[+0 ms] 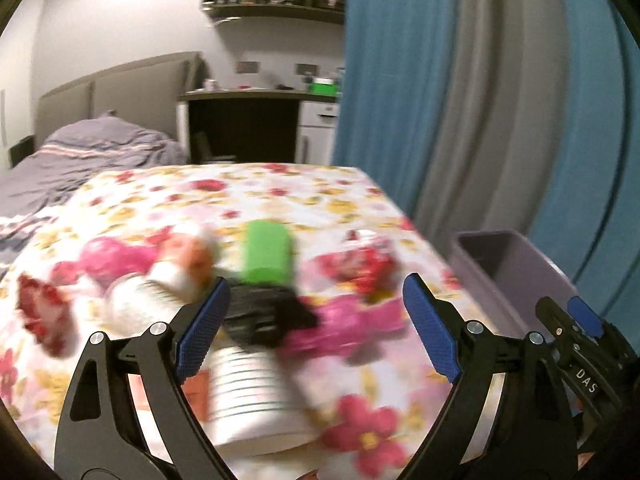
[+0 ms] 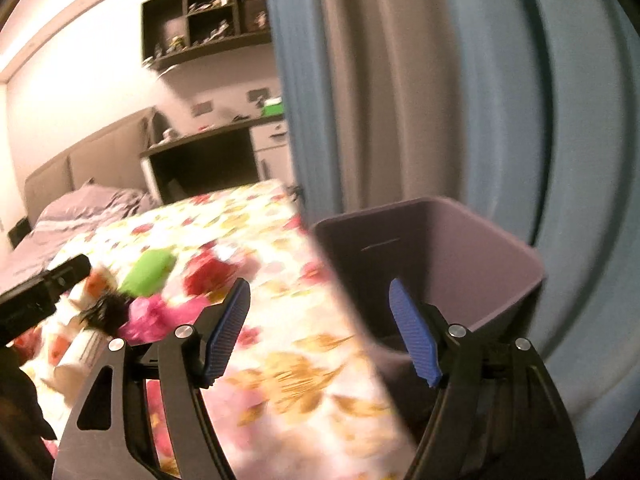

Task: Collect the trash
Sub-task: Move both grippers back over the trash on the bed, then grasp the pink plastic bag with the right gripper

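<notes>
The left gripper (image 1: 316,320), jaws spread and empty, points at a heap of trash at centre frame on the floral table (image 1: 280,184), probably lining up a pick. The heap is blurred: a ribbed white cup (image 1: 252,384) at bottom centre, a crumpled black scrap (image 1: 264,316) above it, a blocky green piece (image 1: 268,252), glossy pink wrappers (image 1: 348,320) and red ones (image 1: 360,268). The right gripper (image 2: 320,332), jaws also released and holding nothing, straddles the table edge and the smooth purple bin (image 2: 480,248) at lower right, which sits beside the table below the blue curtain (image 2: 560,100), handy for drops.
</notes>
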